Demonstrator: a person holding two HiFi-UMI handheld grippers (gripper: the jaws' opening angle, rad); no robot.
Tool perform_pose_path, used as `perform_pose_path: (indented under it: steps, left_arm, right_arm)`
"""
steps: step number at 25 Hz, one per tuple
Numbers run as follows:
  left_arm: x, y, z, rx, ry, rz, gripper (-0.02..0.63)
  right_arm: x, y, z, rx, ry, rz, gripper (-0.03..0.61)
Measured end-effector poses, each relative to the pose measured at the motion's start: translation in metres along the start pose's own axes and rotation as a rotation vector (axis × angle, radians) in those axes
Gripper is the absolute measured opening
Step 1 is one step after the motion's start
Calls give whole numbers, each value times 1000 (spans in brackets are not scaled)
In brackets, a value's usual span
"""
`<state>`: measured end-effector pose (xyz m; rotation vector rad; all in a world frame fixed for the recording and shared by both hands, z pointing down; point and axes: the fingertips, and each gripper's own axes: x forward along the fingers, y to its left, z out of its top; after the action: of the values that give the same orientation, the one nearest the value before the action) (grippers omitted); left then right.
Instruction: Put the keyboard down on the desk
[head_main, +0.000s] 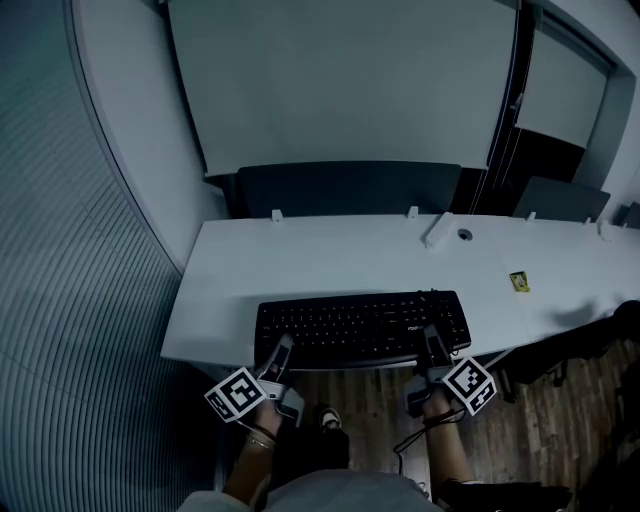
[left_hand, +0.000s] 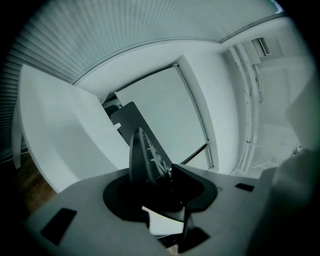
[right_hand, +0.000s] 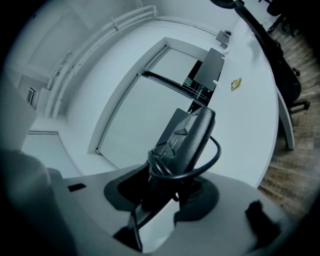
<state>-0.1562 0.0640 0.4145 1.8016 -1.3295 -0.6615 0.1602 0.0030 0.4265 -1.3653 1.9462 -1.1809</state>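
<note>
Keyboard (head_main: 362, 327): lower centre, at the desk's (head_main: 330, 255) near edge.
Left gripper (head_main: 281, 350): jaws pinching the keyboard's left end.
Right gripper (head_main: 431, 340): jaws pinching its right end.

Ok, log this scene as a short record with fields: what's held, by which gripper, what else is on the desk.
Held thing: black rectangular plastic keyboard
left gripper: shut on its near edge, left end
right gripper: shut on its near edge, right end
Place: over near edge of white flat desk; resting or lifted unclear
Also on desk: small yellow flat item
</note>
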Motion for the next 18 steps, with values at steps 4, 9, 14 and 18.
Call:
perform_pose_path:
  steps: [4,9,14,18]
  left_arm:
    - [31,5,12,-6,5,-8,147]
    - [66,12,26,5,23,-6,147]
    - [93,17,28,2,38,-8,147]
    - [115,26,39,-2,38,-5,147]
  right_arm:
    - [29,2,12,-10,-6,3,164]
    - [62,-3,21,6,-13,-6,164]
    - [81,-14,31,13,-16,-21,164]
    - [107,-13,36,9,-14,-21,164]
